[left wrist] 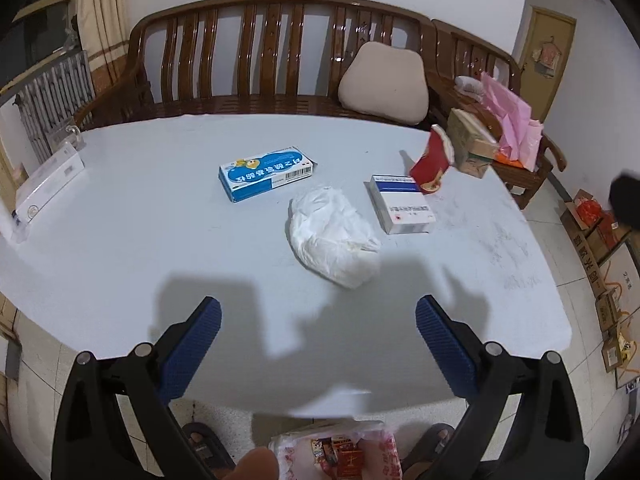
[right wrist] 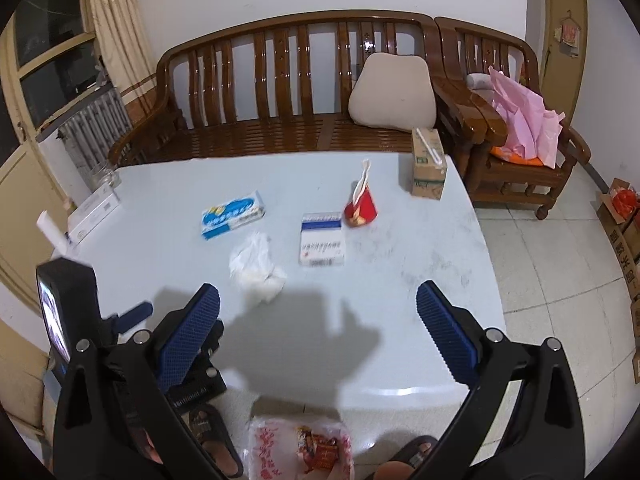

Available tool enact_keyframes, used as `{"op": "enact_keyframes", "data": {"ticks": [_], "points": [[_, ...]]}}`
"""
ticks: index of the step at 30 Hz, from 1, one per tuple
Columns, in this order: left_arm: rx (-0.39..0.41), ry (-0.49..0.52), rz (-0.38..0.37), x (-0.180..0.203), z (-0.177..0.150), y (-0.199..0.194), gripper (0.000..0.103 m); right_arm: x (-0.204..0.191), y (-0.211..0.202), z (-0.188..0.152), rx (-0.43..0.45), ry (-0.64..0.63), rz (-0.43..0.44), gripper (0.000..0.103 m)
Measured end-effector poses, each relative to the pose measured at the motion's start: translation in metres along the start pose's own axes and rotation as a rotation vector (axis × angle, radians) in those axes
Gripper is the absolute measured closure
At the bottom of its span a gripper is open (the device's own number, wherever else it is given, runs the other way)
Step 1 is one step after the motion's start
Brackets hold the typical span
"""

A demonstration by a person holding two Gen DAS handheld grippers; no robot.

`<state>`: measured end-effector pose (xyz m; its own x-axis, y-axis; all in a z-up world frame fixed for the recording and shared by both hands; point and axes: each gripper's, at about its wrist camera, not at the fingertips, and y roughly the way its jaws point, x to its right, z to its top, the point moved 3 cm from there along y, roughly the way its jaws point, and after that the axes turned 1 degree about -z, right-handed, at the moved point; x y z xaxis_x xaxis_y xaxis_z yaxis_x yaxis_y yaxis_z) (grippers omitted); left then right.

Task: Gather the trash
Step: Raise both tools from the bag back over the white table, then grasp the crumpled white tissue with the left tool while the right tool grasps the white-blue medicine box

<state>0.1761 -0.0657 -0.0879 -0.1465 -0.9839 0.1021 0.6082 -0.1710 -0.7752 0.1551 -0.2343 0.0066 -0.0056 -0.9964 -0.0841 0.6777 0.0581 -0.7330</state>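
Observation:
On the pale blue table (left wrist: 120,248) (right wrist: 420,280) lie a crumpled white tissue (left wrist: 334,236) (right wrist: 258,270), a blue medicine box (left wrist: 266,173) (right wrist: 233,214), a white box with a blue stripe (left wrist: 400,204) (right wrist: 322,239) and a red paper cup (left wrist: 434,160) (right wrist: 361,207) lying tipped with a white stick in it. My left gripper (left wrist: 318,312) hovers open over the near edge, short of the tissue. My right gripper (right wrist: 318,300) is open too, nothing between its fingers. The left gripper's body (right wrist: 80,312) shows at the left of the right wrist view. A plastic bag with red wrappers (left wrist: 340,452) (right wrist: 300,448) sits on the floor below.
A carton box (left wrist: 470,146) (right wrist: 428,164) stands at the table's far right corner, a white box (left wrist: 48,184) (right wrist: 94,210) at the left edge. A wooden bench (left wrist: 260,60) with a cushion (left wrist: 384,82) lies behind. Cardboard boxes (left wrist: 600,248) line the right floor. Sandalled feet (right wrist: 212,436) stand below.

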Motion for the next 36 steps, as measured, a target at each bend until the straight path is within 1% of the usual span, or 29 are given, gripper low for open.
{"op": "enact_keyframes", "data": {"ticks": [5, 7, 11, 13, 17, 20, 25, 28, 36], "points": [[-0.033, -0.023, 0.021, 0.0, 0.013, 0.034, 0.008, 0.006, 0.032, 0.026, -0.021, -0.031, -0.041, 0.007], [-0.039, -0.026, 0.028, 0.0, 0.019, 0.046, 0.008, 0.012, 0.046, 0.037, -0.03, -0.021, -0.053, 0.007], [-0.056, -0.031, 0.04, -0.001, 0.026, 0.064, 0.008, 0.023, 0.073, 0.048, -0.059, -0.012, -0.064, 0.007], [-0.061, -0.034, 0.042, -0.001, 0.03, 0.073, 0.008, 0.026, 0.087, 0.05, -0.084, -0.007, -0.062, 0.007], [-0.076, -0.031, 0.044, 0.001, 0.035, 0.089, 0.008, 0.019, 0.121, 0.052, -0.156, -0.018, -0.017, 0.007], [-0.087, -0.033, 0.046, 0.003, 0.037, 0.099, 0.008, 0.011, 0.146, 0.052, -0.195, -0.048, -0.036, 0.007], [-0.092, -0.032, 0.056, 0.006, 0.039, 0.113, 0.008, 0.008, 0.184, 0.05, -0.271, -0.029, -0.04, 0.007], [-0.1, -0.042, 0.063, 0.005, 0.037, 0.12, 0.008, 0.007, 0.201, 0.047, -0.31, -0.021, -0.043, 0.007], [-0.105, -0.055, 0.081, 0.002, 0.035, 0.131, 0.008, 0.008, 0.233, 0.037, -0.369, -0.005, -0.065, 0.007]]}}
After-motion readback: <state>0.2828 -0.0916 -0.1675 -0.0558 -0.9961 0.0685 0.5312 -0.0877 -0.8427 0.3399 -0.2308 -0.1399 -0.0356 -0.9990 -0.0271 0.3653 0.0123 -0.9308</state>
